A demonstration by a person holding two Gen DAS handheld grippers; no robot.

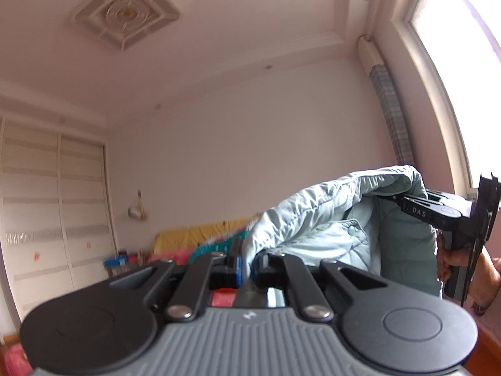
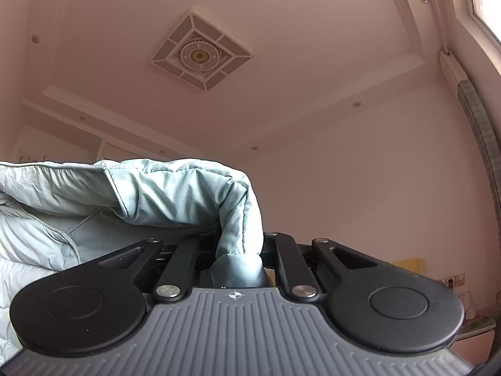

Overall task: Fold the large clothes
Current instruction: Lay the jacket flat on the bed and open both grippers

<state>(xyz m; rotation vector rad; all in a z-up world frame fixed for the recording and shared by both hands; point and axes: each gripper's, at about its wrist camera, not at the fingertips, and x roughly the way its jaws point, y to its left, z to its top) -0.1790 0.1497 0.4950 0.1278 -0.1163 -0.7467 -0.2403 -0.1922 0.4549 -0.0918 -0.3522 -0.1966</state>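
A pale blue-green quilted jacket (image 1: 319, 219) with snap buttons hangs in the air between my two grippers. My left gripper (image 1: 249, 266) is shut on a fold of its edge. My right gripper (image 2: 239, 250) is shut on a thick bunch of the jacket (image 2: 175, 194), which drapes off to the left. In the left wrist view the right gripper (image 1: 435, 210) shows at the right edge, held by a hand, its fingers buried in the fabric. Both cameras tilt up toward the ceiling, so the jacket's lower part is hidden.
A white wardrobe (image 1: 47, 206) stands at the left. Colourful bedding and boxes (image 1: 194, 241) lie along the far wall. A bright window (image 1: 460, 72) with a checked curtain (image 1: 391, 116) is at the right. A square ceiling fixture (image 2: 200, 53) is overhead.
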